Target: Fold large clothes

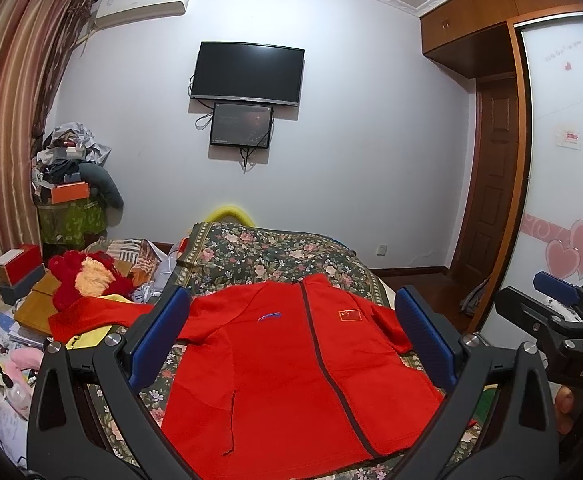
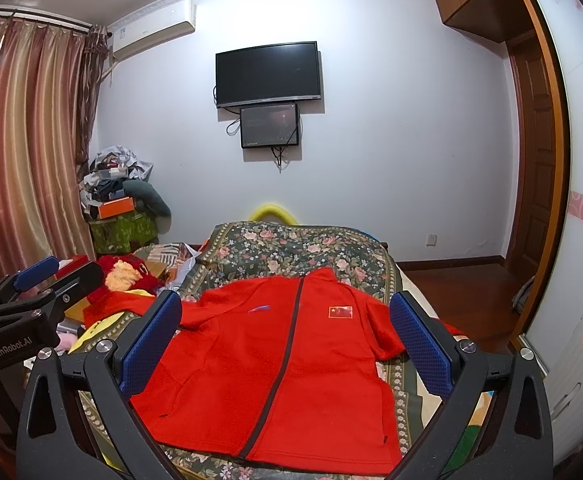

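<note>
A red zip jacket [image 1: 283,368] with a small flag patch lies flat, front up, on a floral bedspread [image 1: 267,252]. It also shows in the right wrist view [image 2: 275,364]. My left gripper [image 1: 291,332] is open and empty, held above the jacket's lower half. My right gripper [image 2: 287,332] is open and empty, held above the jacket too. The right gripper shows at the right edge of the left wrist view [image 1: 559,312]; the left gripper shows at the left edge of the right wrist view [image 2: 31,300]. One sleeve [image 1: 99,320] stretches left off the bedspread.
A red and yellow plush pile [image 1: 87,280], boxes and books lie left of the bed. A cluttered stand [image 1: 69,184] stands by the curtain. A TV [image 1: 247,74] hangs on the far wall. A wardrobe [image 1: 571,160] and wooden floor are at the right.
</note>
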Available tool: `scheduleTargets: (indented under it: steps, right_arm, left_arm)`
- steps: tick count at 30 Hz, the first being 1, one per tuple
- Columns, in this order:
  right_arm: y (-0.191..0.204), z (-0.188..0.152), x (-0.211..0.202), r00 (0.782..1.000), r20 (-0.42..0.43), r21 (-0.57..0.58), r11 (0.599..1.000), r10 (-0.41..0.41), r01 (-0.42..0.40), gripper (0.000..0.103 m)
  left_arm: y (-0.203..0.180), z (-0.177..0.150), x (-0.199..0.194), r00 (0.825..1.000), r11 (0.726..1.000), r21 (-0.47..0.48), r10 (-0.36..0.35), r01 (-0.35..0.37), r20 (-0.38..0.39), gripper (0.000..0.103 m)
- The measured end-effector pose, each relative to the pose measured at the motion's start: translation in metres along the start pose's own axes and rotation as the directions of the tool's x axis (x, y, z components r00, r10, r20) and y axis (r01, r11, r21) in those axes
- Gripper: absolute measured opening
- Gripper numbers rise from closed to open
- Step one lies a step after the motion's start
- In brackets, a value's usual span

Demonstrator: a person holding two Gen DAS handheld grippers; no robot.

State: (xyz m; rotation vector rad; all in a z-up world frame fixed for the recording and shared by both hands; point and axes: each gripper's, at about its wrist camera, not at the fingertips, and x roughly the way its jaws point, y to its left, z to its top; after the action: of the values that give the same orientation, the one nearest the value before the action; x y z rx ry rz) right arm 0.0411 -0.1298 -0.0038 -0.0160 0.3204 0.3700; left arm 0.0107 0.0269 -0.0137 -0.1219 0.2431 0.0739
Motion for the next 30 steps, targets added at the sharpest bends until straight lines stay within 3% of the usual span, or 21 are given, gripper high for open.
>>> scheduleTargets:
  steps: [7,14,18,25,27,30]
  right_arm:
    - [0.0,0.001,0.013,1.0,-0.029,-0.006,1.0,-0.007,0.007,0.103]
    - [0.003,0.002,0.042,0.998,-0.066,-0.024,1.0,-0.018,0.016,0.103]
    - [0.005,0.002,0.064,0.996,-0.093,-0.025,1.0,-0.014,0.012,0.103]
    - [0.002,-0.004,0.121,0.982,-0.19,-0.008,1.0,0.006,-0.007,0.103]
    - [0.001,-0.005,0.137,0.974,-0.228,0.009,1.0,0.016,-0.014,0.103]
    - [0.003,-0.008,0.164,0.957,-0.289,0.023,0.999,0.036,-0.031,0.103]
  left_arm:
    - [0.009,0.0,0.014,1.0,1.0,-0.014,0.014,-0.014,-0.014,0.103]
    - [0.035,0.0,0.042,0.995,0.995,-0.011,0.098,-0.098,-0.015,0.103]
    - [0.06,0.0,0.068,0.984,0.984,0.001,0.179,-0.179,-0.012,0.103]
    - [0.126,-0.008,0.132,0.953,0.957,-0.031,0.285,-0.289,-0.106,0.103]
    - [0.15,-0.014,0.151,0.948,0.955,-0.049,0.284,-0.293,-0.144,0.103]
    - [0.194,-0.026,0.181,0.946,0.96,-0.112,0.224,-0.256,-0.235,0.103]
